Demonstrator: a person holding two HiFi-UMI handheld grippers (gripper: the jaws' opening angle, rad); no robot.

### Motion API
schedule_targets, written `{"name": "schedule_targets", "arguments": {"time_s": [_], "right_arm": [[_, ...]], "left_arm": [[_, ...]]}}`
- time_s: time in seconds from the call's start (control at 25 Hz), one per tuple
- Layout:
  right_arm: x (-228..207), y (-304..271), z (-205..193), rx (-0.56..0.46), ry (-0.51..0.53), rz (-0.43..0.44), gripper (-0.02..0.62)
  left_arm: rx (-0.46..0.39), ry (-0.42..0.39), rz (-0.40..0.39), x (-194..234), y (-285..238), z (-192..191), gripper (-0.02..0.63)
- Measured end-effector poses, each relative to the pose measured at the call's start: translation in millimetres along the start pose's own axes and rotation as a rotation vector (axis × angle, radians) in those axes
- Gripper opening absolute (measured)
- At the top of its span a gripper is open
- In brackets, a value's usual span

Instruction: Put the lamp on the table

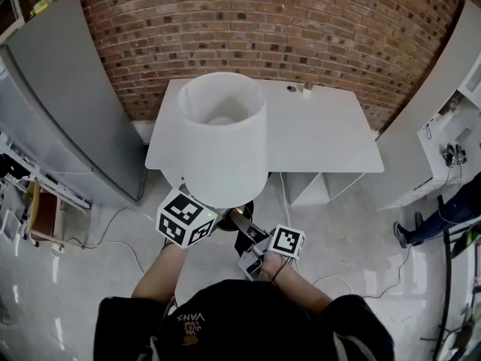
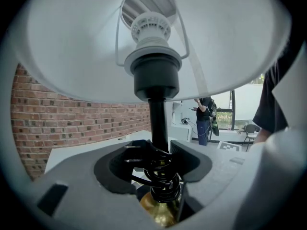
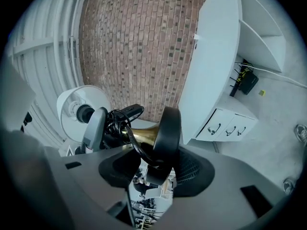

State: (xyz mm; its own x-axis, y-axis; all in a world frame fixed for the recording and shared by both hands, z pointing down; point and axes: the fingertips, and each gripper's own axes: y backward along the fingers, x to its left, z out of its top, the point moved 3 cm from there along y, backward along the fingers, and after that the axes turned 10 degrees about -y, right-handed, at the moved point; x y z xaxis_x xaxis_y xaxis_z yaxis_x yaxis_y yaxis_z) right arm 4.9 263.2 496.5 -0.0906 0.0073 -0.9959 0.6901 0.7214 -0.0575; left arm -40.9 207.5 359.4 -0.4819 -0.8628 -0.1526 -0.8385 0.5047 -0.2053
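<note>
Fingers (image 2: 191, 161) of the left gripper (image 2: 158, 169) are closed on the lamp (image 1: 222, 138) at its black stem (image 2: 157, 119). They bear on the coiled cord (image 2: 162, 178) wound there, low centre of the left gripper view. The right gripper (image 3: 158, 171) is clamped across the rim of the round black base (image 3: 169, 131), centre of the right gripper view. A brass neck (image 3: 141, 135) runs left from that base.

Location: the lamp is carried clear of the floor at centre of the head view. Its white shade (image 1: 222, 119) overlaps the near edge of the white table (image 1: 323, 134), and its base sits lower in frame, toward the person.

Assessment:
1. The shade looks thin and light, and probably dents easily. It is not a holding point.
2. Weight likely sits in the base, so the 2 present holds are sound.
3. The cord coil is soft under the pads, and the stem may rotate or slip.
4. The base rim appears smooth and could slide if tilted further.
5. The base should land flat on the table.
</note>
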Motion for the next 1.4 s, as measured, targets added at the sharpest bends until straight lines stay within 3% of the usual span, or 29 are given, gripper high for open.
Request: {"name": "schedule_targets", "arguments": {"time_s": [0.32,0.6,1.0,1.28,1.4], "right_arm": [[-1,-11,92,0.076,0.003,0.006,0.181],[-10,-15,150,0.161,0.028,-0.033,0.179],[-16,-36,185,0.202,0.027,-0.022,0.181],[-14,-80,196,0.169,0.022,-0.001,0.181],[-15,-104,204,0.148,0.027,-0.028,0.183]], "left_arm": [[-0.001,0.025,0.08,33,-79,15,0.229],[0.007,0.073,0.162,54,-127,16,0.229],[0.013,0.091,0.204,81,-155,11,0.229],[0.009,0.086,0.165,124,-162,1,0.229],[0.007,0.078,0.143,151,-164,-2,0.229]]}}
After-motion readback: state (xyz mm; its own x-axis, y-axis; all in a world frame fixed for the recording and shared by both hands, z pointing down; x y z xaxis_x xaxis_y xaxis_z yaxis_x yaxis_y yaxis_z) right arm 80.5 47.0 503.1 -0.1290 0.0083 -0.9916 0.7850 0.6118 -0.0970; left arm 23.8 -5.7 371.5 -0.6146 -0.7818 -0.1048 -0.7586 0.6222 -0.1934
